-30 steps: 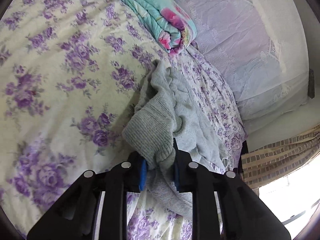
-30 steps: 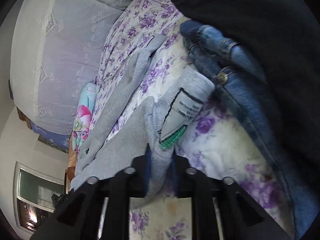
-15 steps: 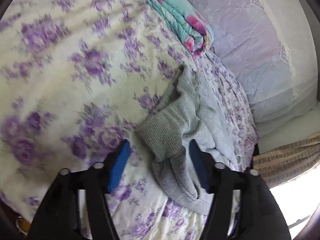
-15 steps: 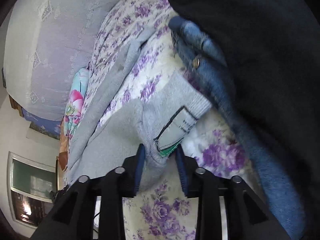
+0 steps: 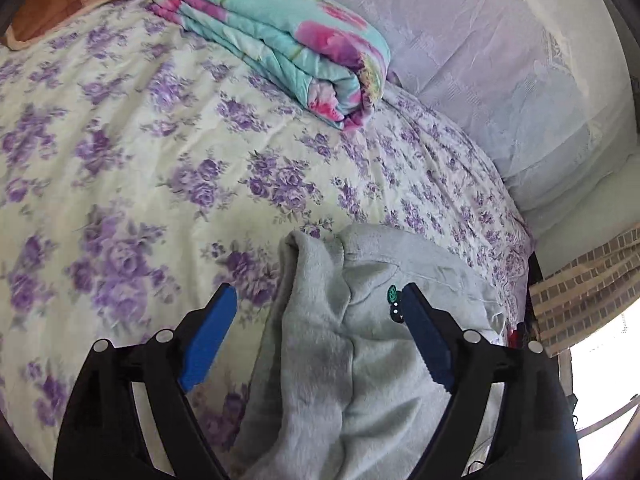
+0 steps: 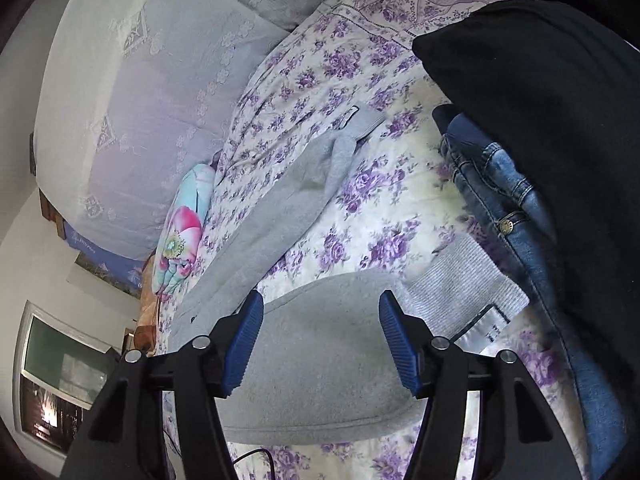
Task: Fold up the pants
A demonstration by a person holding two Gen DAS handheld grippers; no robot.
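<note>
Grey fleece pants (image 5: 340, 344) lie rumpled on the purple-flowered bedspread (image 5: 120, 152). In the left wrist view my left gripper (image 5: 316, 312) is open, its blue pads on either side of the cloth and just above it. In the right wrist view the pants (image 6: 320, 352) lie spread out, one leg (image 6: 288, 200) running to a ribbed cuff (image 6: 360, 120), the ribbed waistband (image 6: 460, 280) with a white label at the right. My right gripper (image 6: 320, 320) is open above the cloth and holds nothing.
A folded turquoise and pink quilt (image 5: 288, 40) lies at the head of the bed by the pale lilac pillows (image 5: 500, 60). Folded blue jeans (image 6: 512, 216) and a black garment (image 6: 560, 120) lie right of the waistband. The bed edge is at the right (image 5: 524, 248).
Both grippers were shut on the grey pants a second ago. Both have opened, let the cloth drop onto the bed and pulled back a little.
</note>
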